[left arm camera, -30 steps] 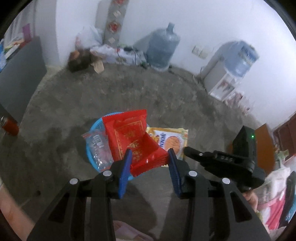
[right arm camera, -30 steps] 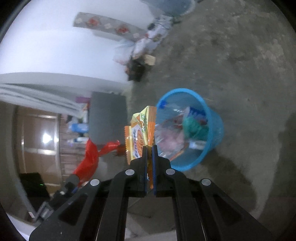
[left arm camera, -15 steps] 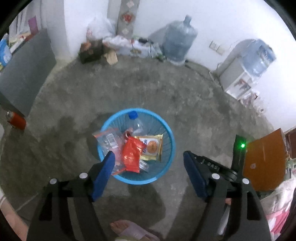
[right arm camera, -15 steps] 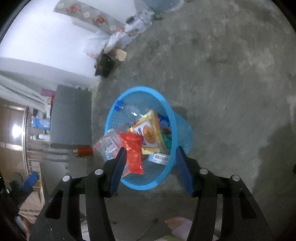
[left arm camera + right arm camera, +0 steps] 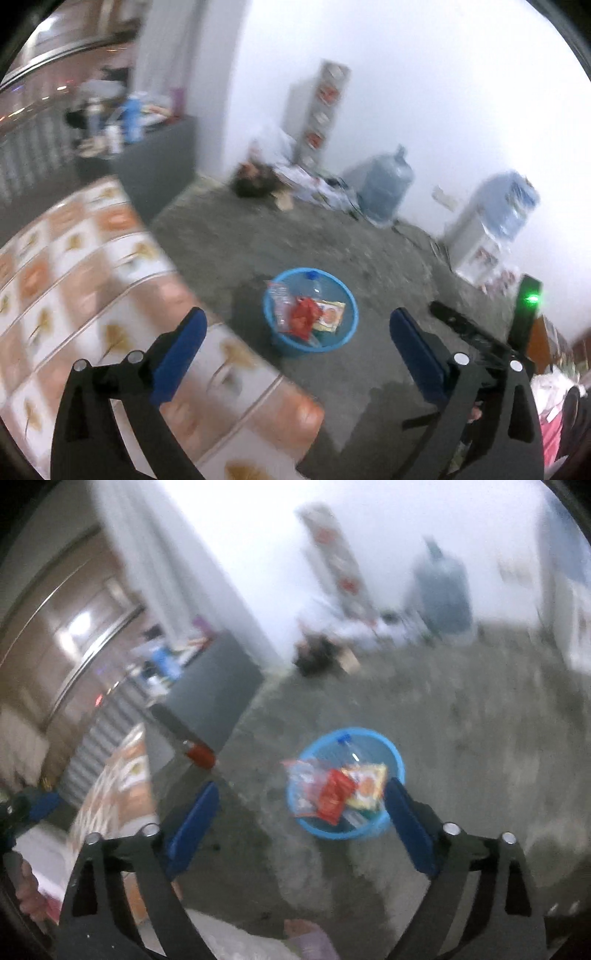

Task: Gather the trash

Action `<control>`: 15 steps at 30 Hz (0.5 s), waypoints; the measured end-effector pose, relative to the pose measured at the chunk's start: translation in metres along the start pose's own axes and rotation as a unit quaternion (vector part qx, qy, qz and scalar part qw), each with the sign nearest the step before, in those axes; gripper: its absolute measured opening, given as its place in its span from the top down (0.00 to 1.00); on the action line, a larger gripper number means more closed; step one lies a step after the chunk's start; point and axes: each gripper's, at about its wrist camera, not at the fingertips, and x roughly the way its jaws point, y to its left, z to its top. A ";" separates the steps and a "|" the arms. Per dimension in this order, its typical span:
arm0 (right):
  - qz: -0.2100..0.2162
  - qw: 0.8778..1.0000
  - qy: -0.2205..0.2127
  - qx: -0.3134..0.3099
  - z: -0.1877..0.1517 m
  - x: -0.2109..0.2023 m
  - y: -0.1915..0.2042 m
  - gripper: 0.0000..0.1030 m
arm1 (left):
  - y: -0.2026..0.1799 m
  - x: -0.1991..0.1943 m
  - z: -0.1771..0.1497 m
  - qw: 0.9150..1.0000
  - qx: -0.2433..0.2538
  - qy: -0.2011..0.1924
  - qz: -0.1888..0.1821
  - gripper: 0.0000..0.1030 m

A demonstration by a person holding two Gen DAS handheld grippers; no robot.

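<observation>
While both jaws widen, left tool [image 5: 293, 347] and right tool [image 5: 301, 823] empty; trash, red wrapper [image 5: 303, 320] included, lies in blue basket [image 5: 347, 332] on floor. Risk: we clip patterned table [image 5: 92, 266] edge, blurred view.

Lived-in home room, bare concrete floor [image 5: 332, 236], water dispenser [image 5: 491, 225], patterned tablecloth [image 5: 74, 266]

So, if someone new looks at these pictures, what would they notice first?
Most likely the round blue plastic basket on the grey concrete floor, with a red wrapper, a yellow snack packet and a clear plastic bottle inside. Near the white wall behind stands a large blue water jug. In front, the left gripper is opening, with nothing between its blue pads.
</observation>
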 end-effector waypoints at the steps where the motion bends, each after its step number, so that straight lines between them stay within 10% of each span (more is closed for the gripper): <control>1: 0.002 1.000 -0.015 -0.025 -0.002 -0.015 0.019 0.08 | 0.008 -0.020 -0.009 1.000 -0.016 -0.012 0.016 0.05; 8: 0.046 0.988 -0.045 -0.140 -0.029 -0.062 0.104 0.08 | 0.046 -0.109 -0.063 0.974 -0.100 -0.083 0.183 0.05; 15: -0.009 0.974 -0.003 -0.225 -0.066 -0.047 0.158 0.07 | 0.071 -0.136 -0.121 0.936 -0.128 -0.083 0.316 0.05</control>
